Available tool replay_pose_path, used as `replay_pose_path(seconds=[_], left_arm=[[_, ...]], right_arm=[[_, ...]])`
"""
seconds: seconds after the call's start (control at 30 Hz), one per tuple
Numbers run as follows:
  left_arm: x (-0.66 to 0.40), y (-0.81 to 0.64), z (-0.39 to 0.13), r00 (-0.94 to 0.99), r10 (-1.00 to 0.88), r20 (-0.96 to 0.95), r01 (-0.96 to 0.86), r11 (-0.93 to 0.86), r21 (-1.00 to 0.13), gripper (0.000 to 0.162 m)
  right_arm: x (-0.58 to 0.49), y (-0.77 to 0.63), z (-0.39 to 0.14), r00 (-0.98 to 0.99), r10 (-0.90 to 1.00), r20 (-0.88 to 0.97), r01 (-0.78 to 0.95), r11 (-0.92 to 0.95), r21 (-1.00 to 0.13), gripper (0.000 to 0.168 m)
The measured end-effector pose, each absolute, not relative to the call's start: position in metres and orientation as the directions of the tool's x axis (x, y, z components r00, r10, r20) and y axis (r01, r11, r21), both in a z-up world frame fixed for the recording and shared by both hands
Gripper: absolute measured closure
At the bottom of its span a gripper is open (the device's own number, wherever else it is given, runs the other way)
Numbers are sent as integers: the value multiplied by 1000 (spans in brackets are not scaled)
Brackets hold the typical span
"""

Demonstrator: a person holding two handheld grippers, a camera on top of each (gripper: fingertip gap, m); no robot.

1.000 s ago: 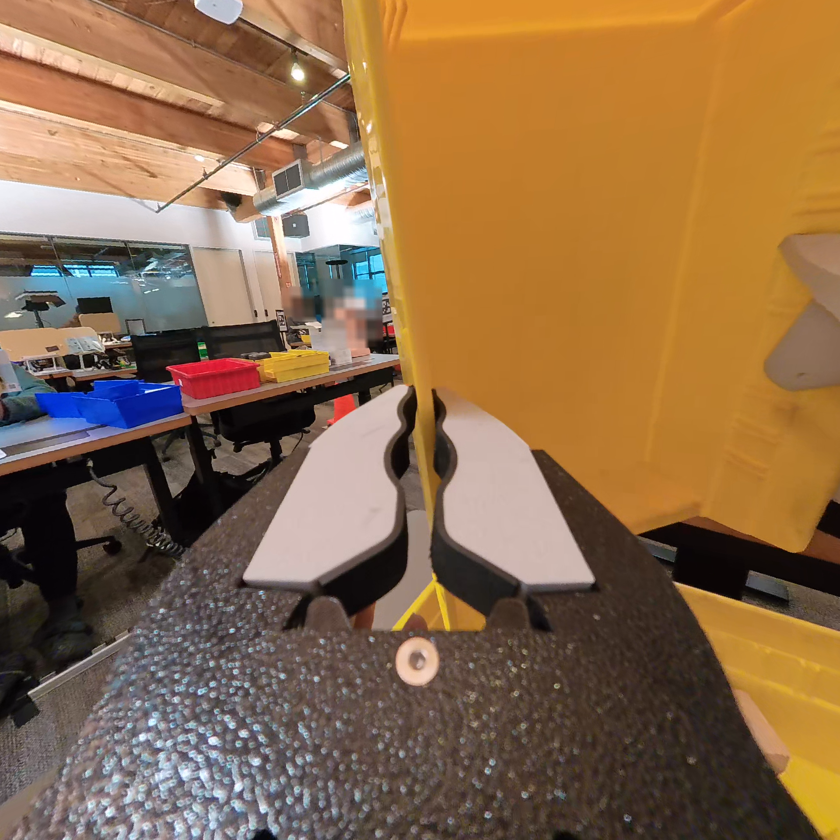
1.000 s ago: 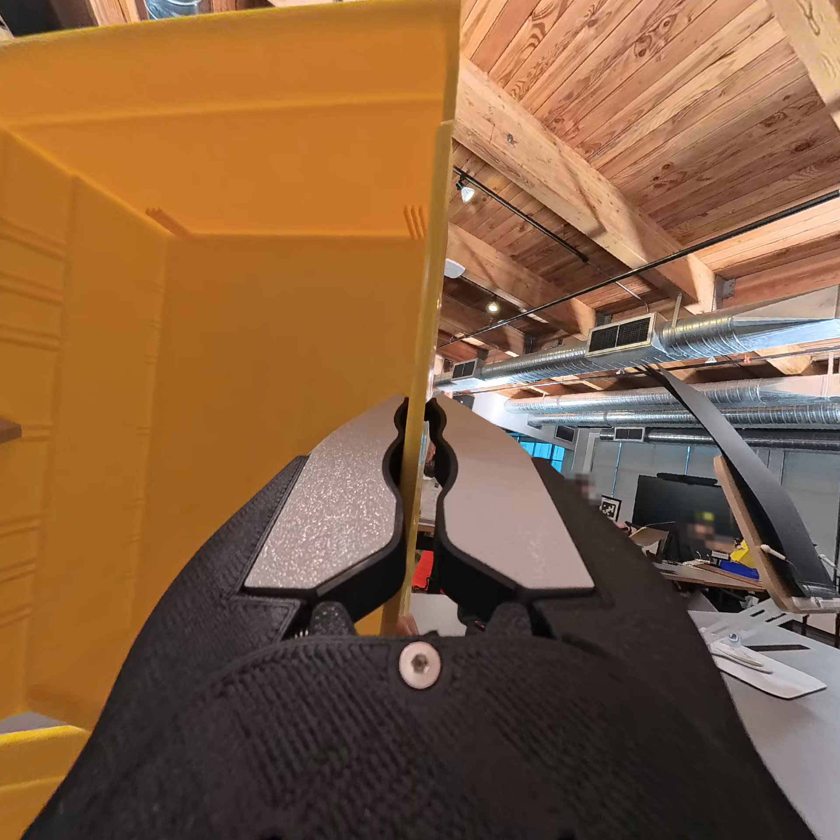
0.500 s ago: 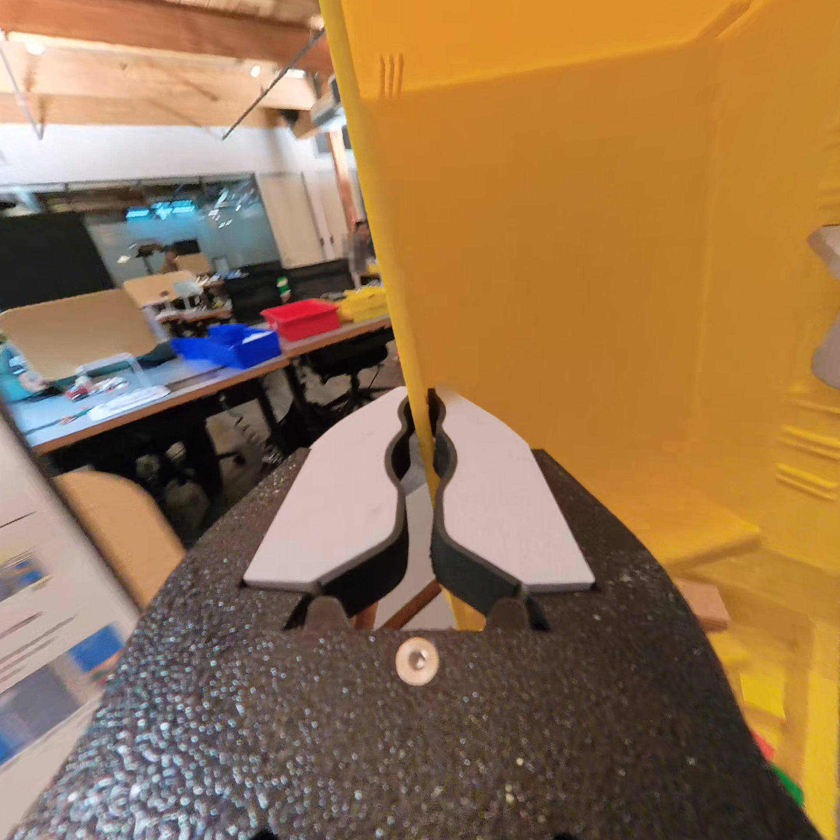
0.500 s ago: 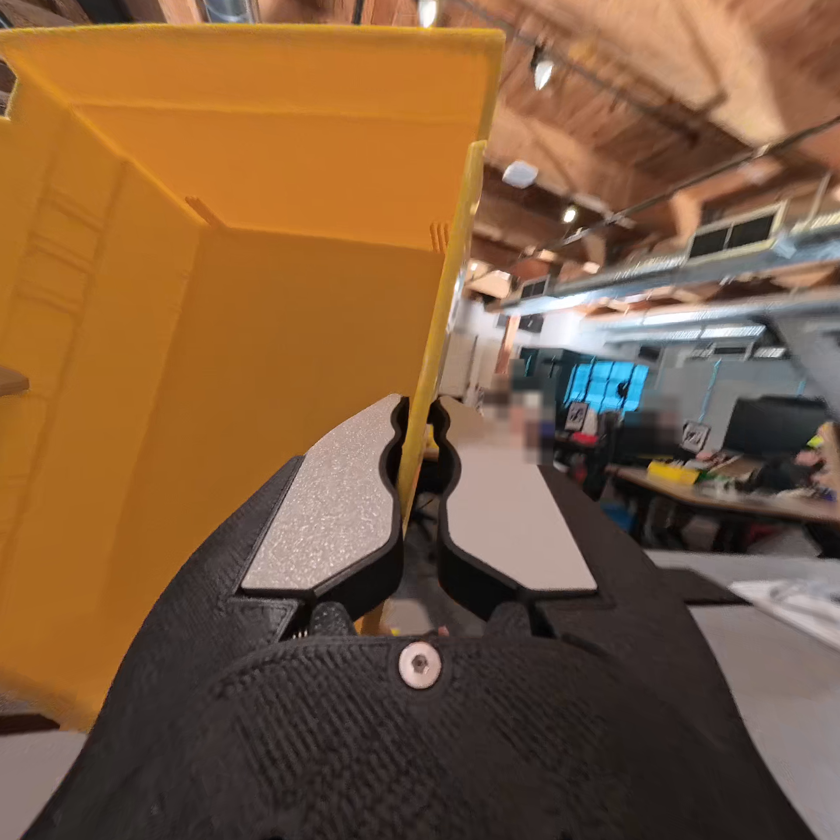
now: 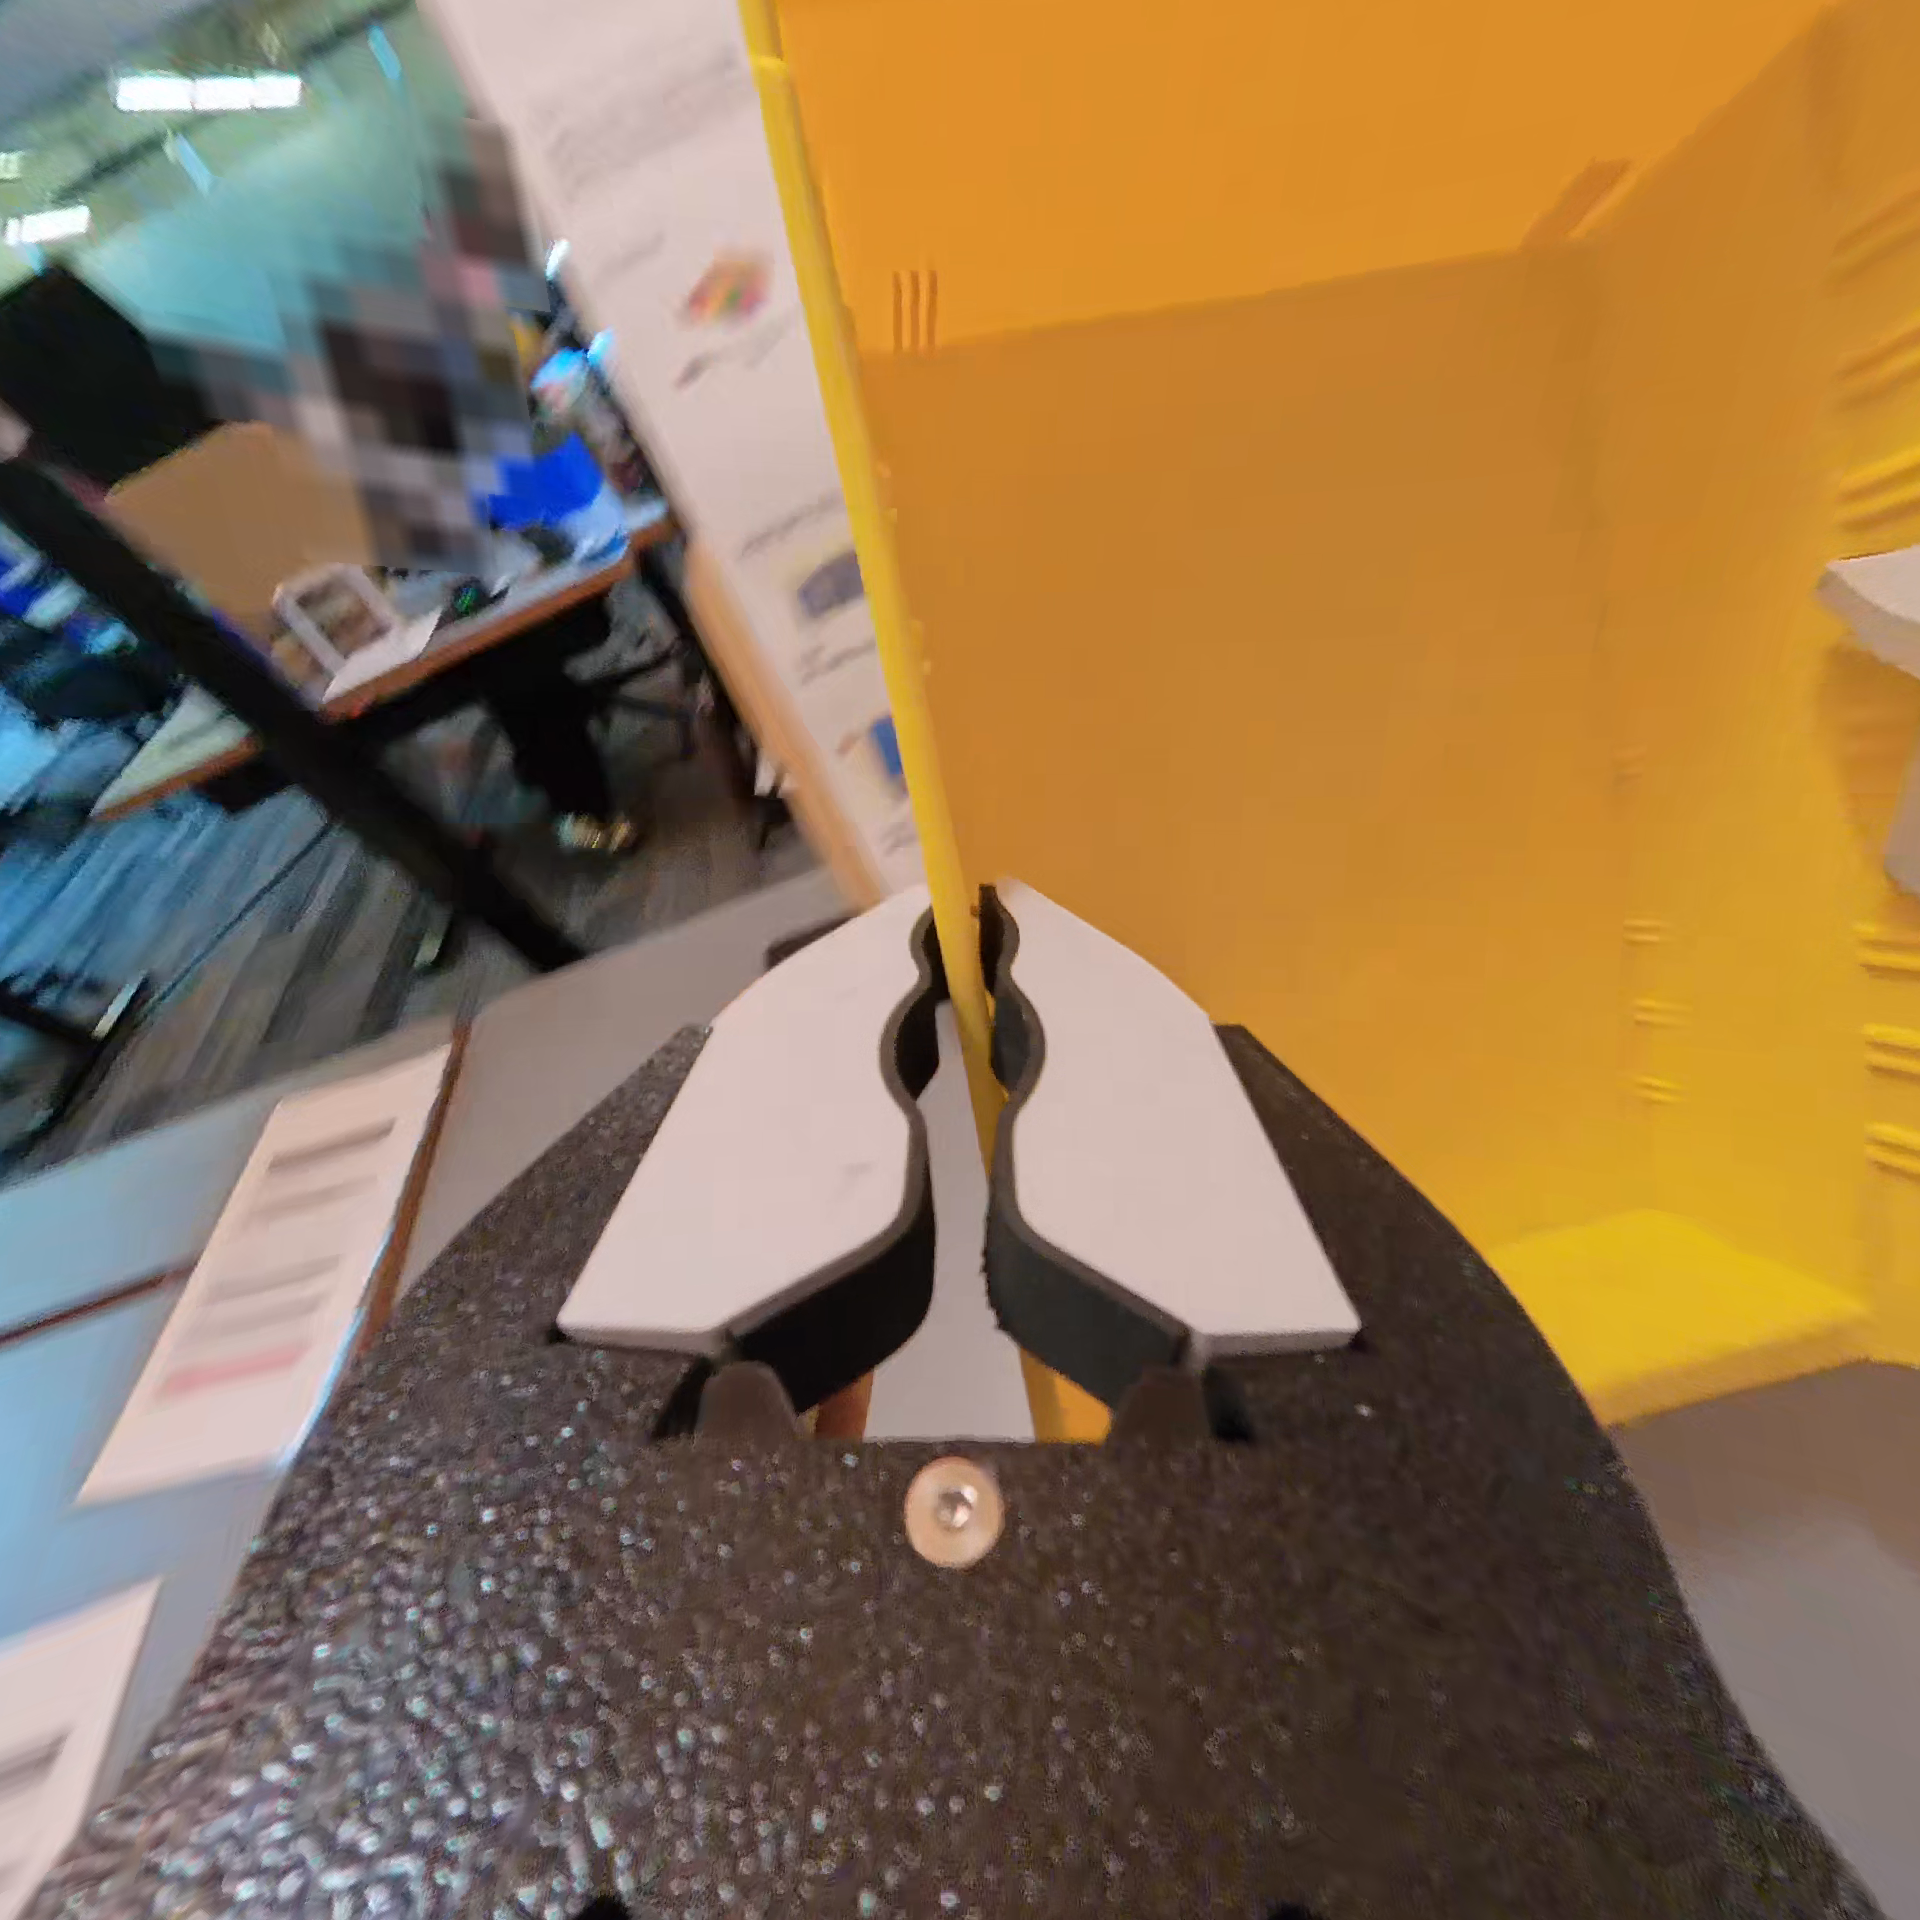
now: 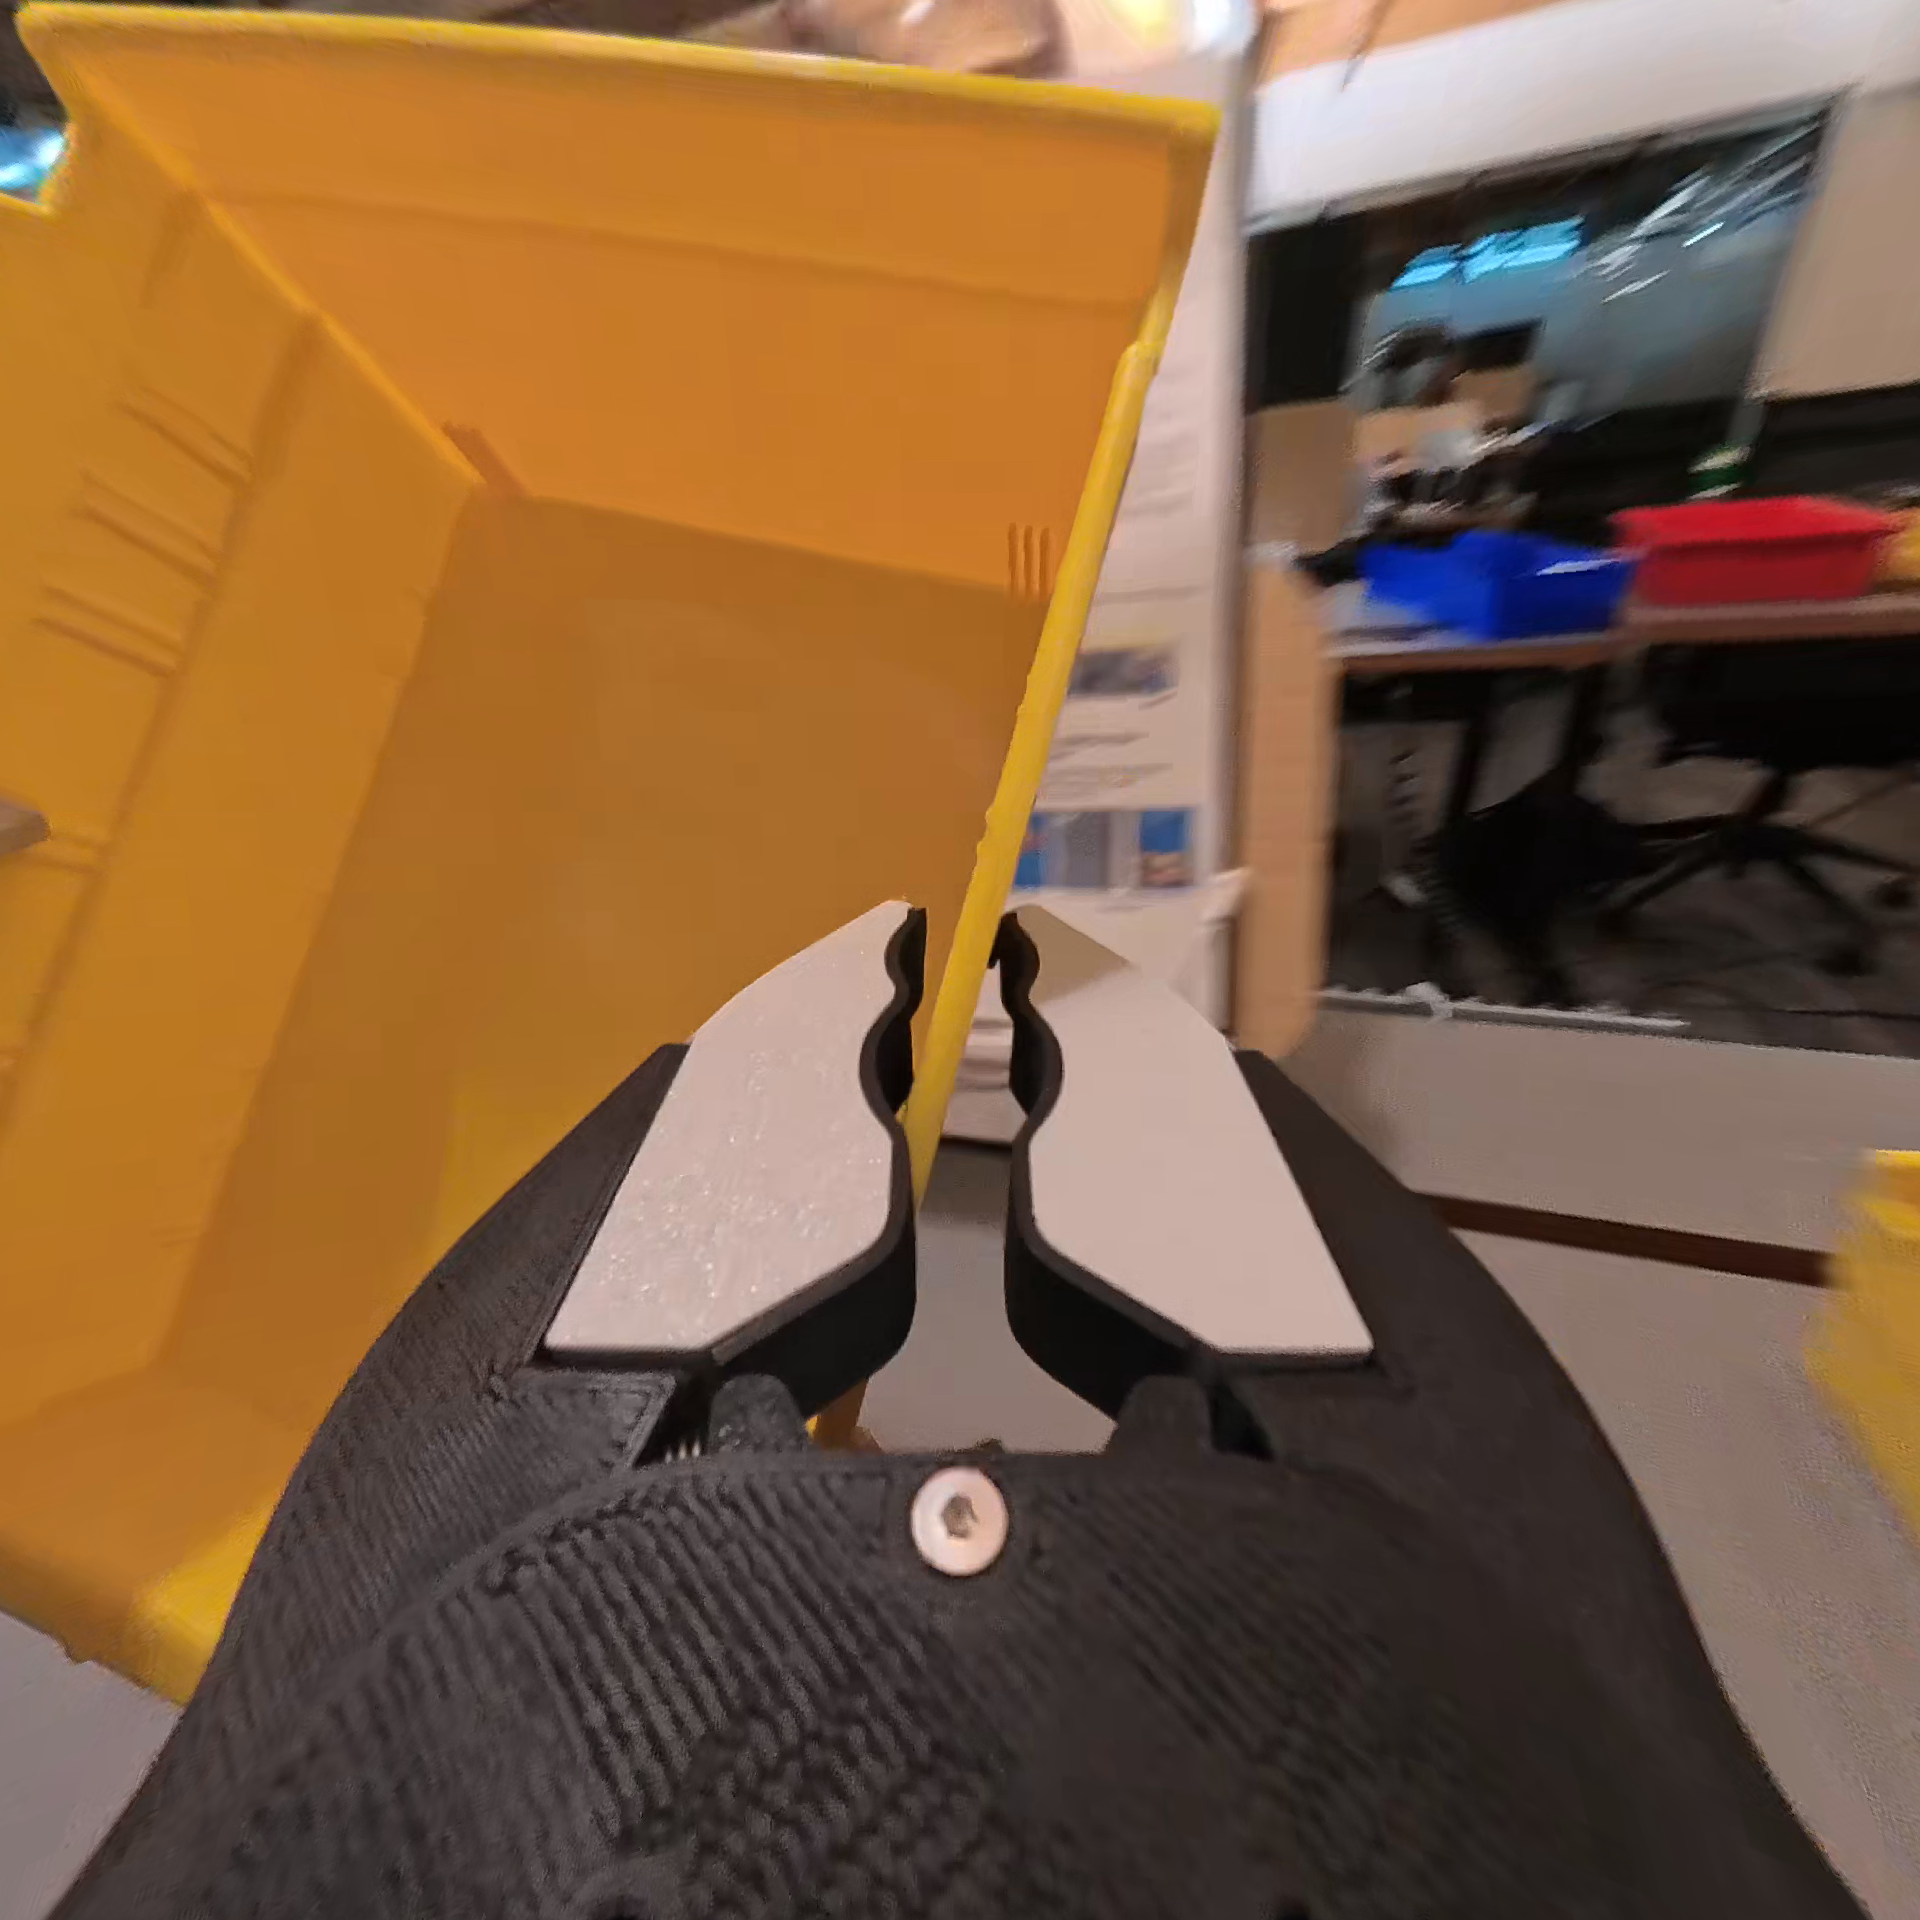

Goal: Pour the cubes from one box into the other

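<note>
A: Our left fingers (image 5: 961,914) are clamped on the box (image 5: 1299,727) wall, thin edge pinched between the pads, so we can steady it from that side.

B: And our right fingers (image 6: 961,925) have parted. The opposite wall stands in the gap, touching only the left pad, so nothing is gripped there.

A: The box (image 6: 623,727) looks empty and sits low by the tabletop (image 6: 1558,1403); we judge the pour finished.

B: No cubes show. A yellow blur (image 6: 1870,1330) at right may be the other box.

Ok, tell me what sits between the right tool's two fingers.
In the right wrist view, the thin side wall of the yellow box runs between the right tool's fingers. It lies against the left finger; a gap remains beside the other.
</note>
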State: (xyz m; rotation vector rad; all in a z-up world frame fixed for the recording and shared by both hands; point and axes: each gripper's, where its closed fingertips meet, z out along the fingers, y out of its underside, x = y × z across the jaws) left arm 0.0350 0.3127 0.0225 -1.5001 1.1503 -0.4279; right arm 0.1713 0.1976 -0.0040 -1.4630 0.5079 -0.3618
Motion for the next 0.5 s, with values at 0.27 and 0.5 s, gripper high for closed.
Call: replay_pose_path(seconds=[0.27, 0.5], left_arm=[[-129, 435, -47, 614, -748, -254, -550, -174, -817, 158], [-185, 517, -98, 630, -739, -238, -647, -330, -687, 158]], right_arm=[[22, 348, -76, 952, -259, -165, -204, -132, -970, 141], [-38, 429, -125, 937, -175, -301, -341, -287, -895, 128]])
